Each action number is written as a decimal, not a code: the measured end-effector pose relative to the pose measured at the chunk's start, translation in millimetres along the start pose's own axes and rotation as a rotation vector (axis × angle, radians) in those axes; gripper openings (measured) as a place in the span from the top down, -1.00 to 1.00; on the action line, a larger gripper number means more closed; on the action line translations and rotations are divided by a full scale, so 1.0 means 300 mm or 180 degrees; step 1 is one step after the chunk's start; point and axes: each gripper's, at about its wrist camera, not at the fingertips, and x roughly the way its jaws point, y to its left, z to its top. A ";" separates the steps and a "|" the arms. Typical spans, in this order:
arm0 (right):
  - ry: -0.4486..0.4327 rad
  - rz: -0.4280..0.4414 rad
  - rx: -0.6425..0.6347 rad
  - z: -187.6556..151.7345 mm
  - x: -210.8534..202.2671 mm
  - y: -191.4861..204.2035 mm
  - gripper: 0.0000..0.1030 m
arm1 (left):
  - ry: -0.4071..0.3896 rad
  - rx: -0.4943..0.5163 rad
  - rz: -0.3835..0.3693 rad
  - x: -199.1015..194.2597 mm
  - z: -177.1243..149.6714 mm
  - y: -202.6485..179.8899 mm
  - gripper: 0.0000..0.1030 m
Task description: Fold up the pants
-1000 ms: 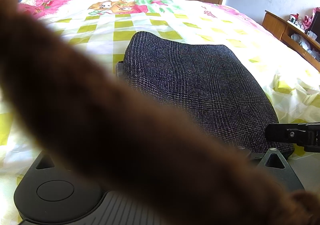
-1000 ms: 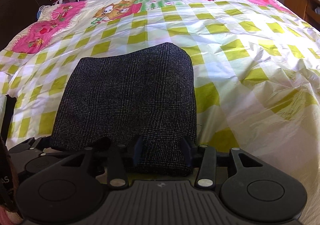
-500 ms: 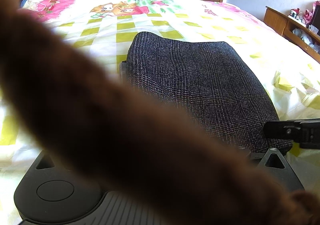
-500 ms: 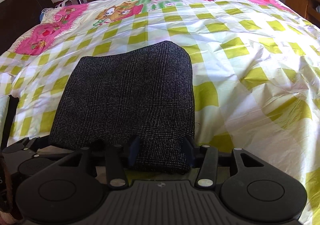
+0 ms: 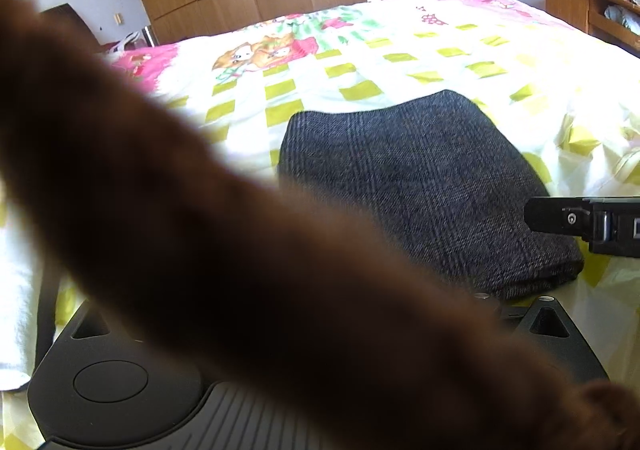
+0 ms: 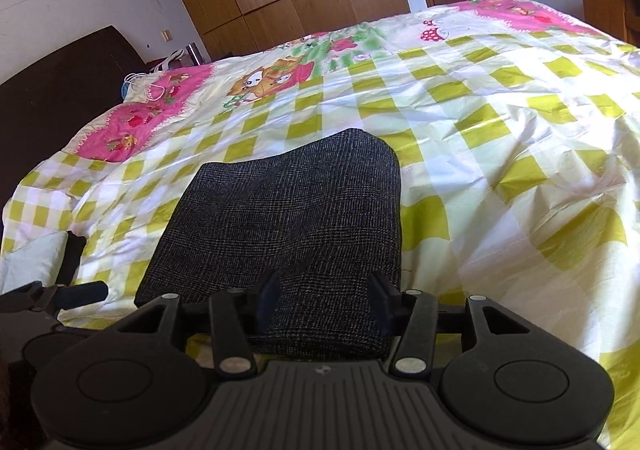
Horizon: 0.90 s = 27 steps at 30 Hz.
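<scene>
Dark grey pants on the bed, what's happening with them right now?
A person with two handheld grippers is folding the dark grey woven pants, which lie as a compact folded stack on the yellow-checked bedspread. The right gripper straddles the near edge, jaws apart and opening, fabric between them. The left gripper's fingers are hidden behind a blurred brown strand.

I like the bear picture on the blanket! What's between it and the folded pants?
Just bare checked bedspread, nothing on it, between the folded pants and the bear picture. The right wrist view shows it best.
</scene>
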 end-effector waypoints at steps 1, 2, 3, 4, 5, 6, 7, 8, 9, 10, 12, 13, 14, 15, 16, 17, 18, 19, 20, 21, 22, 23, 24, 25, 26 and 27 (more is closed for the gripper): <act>0.0023 -0.0024 0.0019 -0.001 0.006 -0.003 -0.19 | -0.0017 -0.0011 -0.0016 0.003 0.010 -0.001 -1.00; 0.0062 -0.0034 0.0066 0.000 0.015 -0.010 -0.19 | -0.0032 -0.0036 -0.0037 0.007 0.018 0.000 -1.00; 0.0073 -0.0042 0.0070 0.000 0.020 -0.010 -0.19 | -0.0047 -0.0067 -0.0071 0.013 0.025 0.002 -1.00; 0.0045 -0.0084 0.0050 0.001 0.020 -0.011 -0.19 | -0.0050 -0.0084 -0.0100 0.021 0.030 0.004 -1.00; -0.0008 -0.0119 0.0048 0.002 0.018 -0.011 -0.19 | -0.0047 -0.0094 -0.0111 0.031 0.033 0.005 -1.00; -0.0056 -0.0115 0.0064 0.004 0.017 -0.011 -0.19 | -0.0047 -0.0098 -0.0112 0.039 0.036 0.005 -1.00; -0.0090 -0.0103 0.0081 0.006 0.018 -0.011 -0.19 | -0.0047 -0.0098 -0.0119 0.048 0.038 0.005 -1.00; -0.0119 -0.0115 0.0071 0.008 0.020 -0.009 -0.19 | -0.0053 -0.0098 -0.0141 0.056 0.039 0.004 -1.00; -0.0141 -0.0155 0.0031 0.009 0.024 -0.005 -0.19 | -0.0063 -0.0105 -0.0173 0.062 0.038 0.003 -1.00; -0.0148 -0.0191 -0.0001 0.013 0.029 -0.001 -0.19 | -0.0070 -0.0123 -0.0203 0.070 0.039 0.004 -1.00; -0.0173 -0.0234 -0.0038 0.029 0.037 0.006 -0.19 | -0.0043 -0.0181 -0.0275 0.089 0.040 0.006 -1.00; -0.0178 -0.0250 -0.0057 0.039 0.041 0.010 -0.19 | -0.0019 -0.0203 -0.0297 0.098 0.042 0.007 -1.00; -0.0183 -0.0257 -0.0090 0.047 0.047 0.015 -0.19 | 0.0007 -0.0216 -0.0300 0.108 0.044 0.006 -1.00; -0.0189 -0.0268 -0.0135 0.055 0.055 0.022 -0.19 | 0.0014 -0.0215 -0.0295 0.113 0.045 0.005 -1.00; -0.0197 -0.0291 -0.0186 0.062 0.064 0.030 -0.19 | 0.0009 -0.0212 -0.0299 0.118 0.046 0.005 -1.00; -0.0196 -0.0315 -0.0246 0.067 0.077 0.038 -0.19 | 0.0005 -0.0220 -0.0305 0.123 0.048 0.007 -1.00; -0.0181 -0.0340 -0.0307 0.070 0.095 0.043 -0.19 | 0.0002 -0.0249 -0.0313 0.126 0.049 0.010 -1.00; -0.0164 -0.0361 -0.0328 0.072 0.111 0.045 -0.19 | 0.0003 -0.0281 -0.0321 0.130 0.051 0.014 -1.00; -0.0140 -0.0369 -0.0322 0.071 0.127 0.042 -0.20 | 0.0006 -0.0319 -0.0334 0.136 0.052 0.019 -1.00; -0.0112 -0.0368 -0.0300 0.067 0.143 0.035 -0.20 | 0.0015 -0.0344 -0.0340 0.143 0.053 0.022 -1.00; -0.0076 -0.0368 -0.0273 0.056 0.159 0.026 -0.20 | 0.0032 -0.0359 -0.0341 0.152 0.052 0.024 -1.00; -0.0049 -0.0381 -0.0271 0.046 0.171 0.021 -0.20 | 0.0055 -0.0362 -0.0341 0.162 0.049 0.024 -1.00; -0.0025 -0.0410 -0.0297 0.036 0.182 0.016 -0.21 | 0.0095 -0.0359 -0.0331 0.176 0.044 0.024 -1.00; -0.0006 -0.0419 -0.0317 0.031 0.190 0.015 -0.22 | 0.0122 -0.0363 -0.0331 0.189 0.036 0.023 -1.00; -0.0003 -0.0412 -0.0317 0.031 0.194 0.016 -0.26 | 0.0130 -0.0393 -0.0352 0.198 0.029 0.026 -1.00; -0.0005 -0.0409 -0.0324 0.030 0.196 0.017 -0.27 | 0.0134 -0.0451 -0.0378 0.204 0.023 0.033 -1.00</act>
